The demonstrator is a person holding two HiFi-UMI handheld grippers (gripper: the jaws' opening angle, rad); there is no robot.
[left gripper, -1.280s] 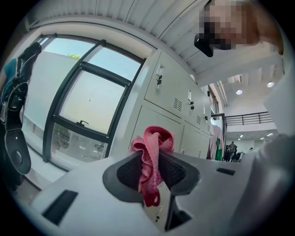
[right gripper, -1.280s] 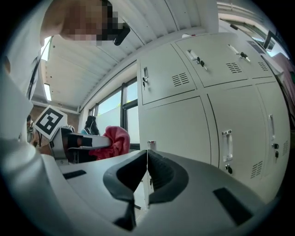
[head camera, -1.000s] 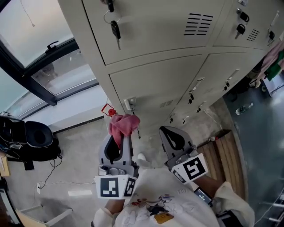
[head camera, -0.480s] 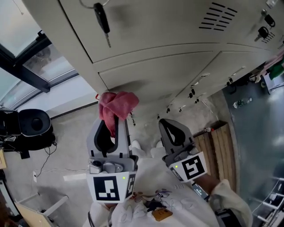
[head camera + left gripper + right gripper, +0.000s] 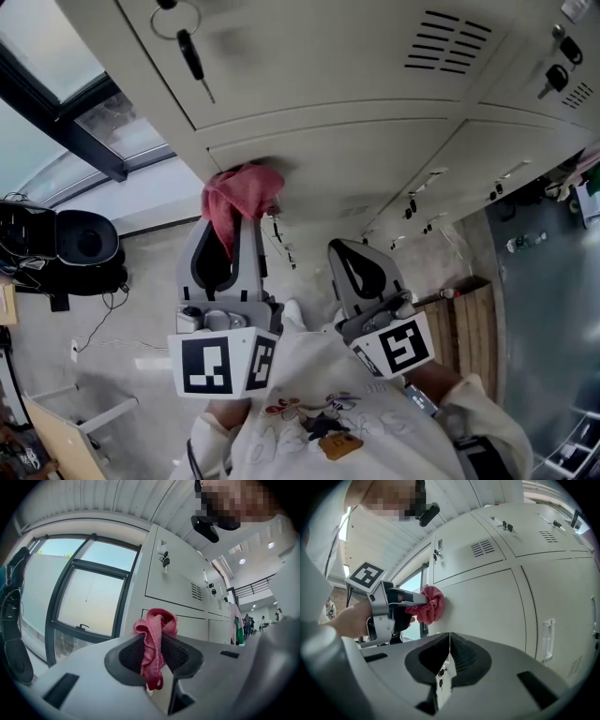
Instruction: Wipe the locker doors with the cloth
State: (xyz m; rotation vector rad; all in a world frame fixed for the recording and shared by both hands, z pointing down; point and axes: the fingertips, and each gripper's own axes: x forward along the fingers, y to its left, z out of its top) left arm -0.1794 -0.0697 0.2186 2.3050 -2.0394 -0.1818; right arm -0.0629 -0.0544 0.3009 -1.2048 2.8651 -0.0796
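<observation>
Head view: pink cloth pressed against the lower locker door, up by its top-left corner.
Left gripper was clamped on the cloth, with the wad poking past the tips, probably so only fabric met the paint. Right gripper hung back, jaws squeezed together on nothing.

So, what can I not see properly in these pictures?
Tips of the left hand-held gripper, head view: wrapped by the pink cloth.
Patch of the locker door behind the cloth, every view: covered, so clean or dirty is unknown.
Lock above the hanging key: cut off by the top edge in the head view, tiny in the left gripper view.
</observation>
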